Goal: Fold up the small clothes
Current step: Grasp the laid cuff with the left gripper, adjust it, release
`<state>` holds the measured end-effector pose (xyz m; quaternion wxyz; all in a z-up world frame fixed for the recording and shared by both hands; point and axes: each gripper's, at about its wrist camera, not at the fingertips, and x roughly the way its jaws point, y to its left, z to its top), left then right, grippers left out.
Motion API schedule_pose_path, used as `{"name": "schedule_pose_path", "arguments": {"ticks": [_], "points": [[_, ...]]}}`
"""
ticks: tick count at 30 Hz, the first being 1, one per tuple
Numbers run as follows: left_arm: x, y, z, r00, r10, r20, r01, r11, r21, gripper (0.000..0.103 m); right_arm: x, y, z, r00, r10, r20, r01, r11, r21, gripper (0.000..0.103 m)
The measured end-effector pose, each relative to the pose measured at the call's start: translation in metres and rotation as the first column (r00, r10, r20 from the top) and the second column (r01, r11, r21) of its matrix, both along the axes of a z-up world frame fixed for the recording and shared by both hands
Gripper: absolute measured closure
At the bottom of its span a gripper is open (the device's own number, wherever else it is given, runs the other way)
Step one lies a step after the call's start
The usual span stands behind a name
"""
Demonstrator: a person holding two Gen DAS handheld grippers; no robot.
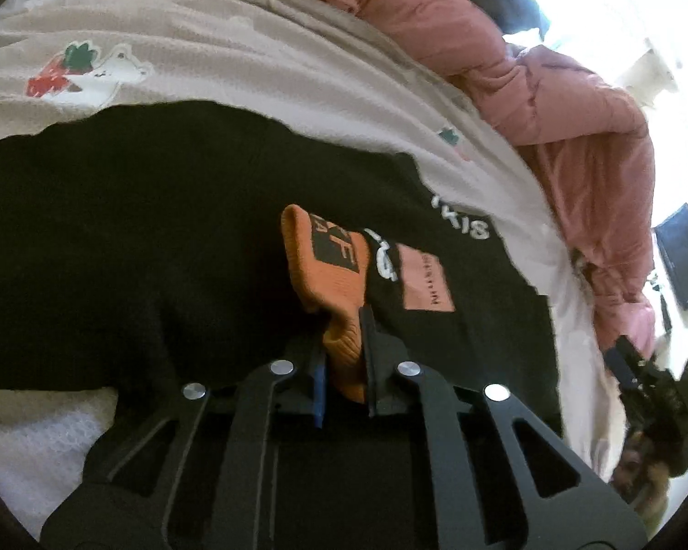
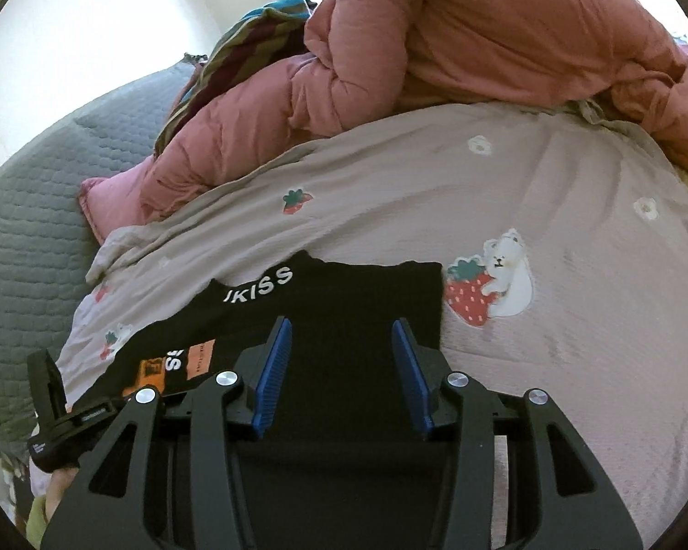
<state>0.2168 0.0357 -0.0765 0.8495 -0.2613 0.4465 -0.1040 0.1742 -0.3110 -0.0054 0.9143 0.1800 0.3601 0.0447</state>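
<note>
Left wrist view: the left gripper (image 1: 344,357) pinches the orange cuff (image 1: 325,256) of the black top (image 1: 137,238) lying on the bedsheet (image 1: 206,46), probably to fold it inward. The right gripper (image 2: 341,366) hovers wide over the top, holding nothing.

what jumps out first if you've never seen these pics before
The orange ribbed cuff pinched in the left gripper stands out against the black garment spread on the bed. Behind it a puffy pink quilt is heaped along the far side of the beige sheet, which bears a strawberry-and-bear print. The right gripper hangs open over the black cloth.
</note>
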Motion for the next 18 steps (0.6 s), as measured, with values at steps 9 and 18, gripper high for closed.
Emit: {"name": "schedule_pose_path", "arguments": {"ticks": [9,18], "points": [[-0.026,-0.002,0.023,0.992,-0.056,0.109,0.041,0.989,0.141,0.097,0.001,-0.001,-0.007,1.000,0.001,-0.013,-0.002,1.000,-0.028,0.058],[-0.031,0.026,0.022,0.994,0.016,0.109,-0.032,0.989,0.143,0.083,0.006,0.036,-0.022,0.993,0.095,-0.067,-0.103,0.988,-0.118,0.058]]}}
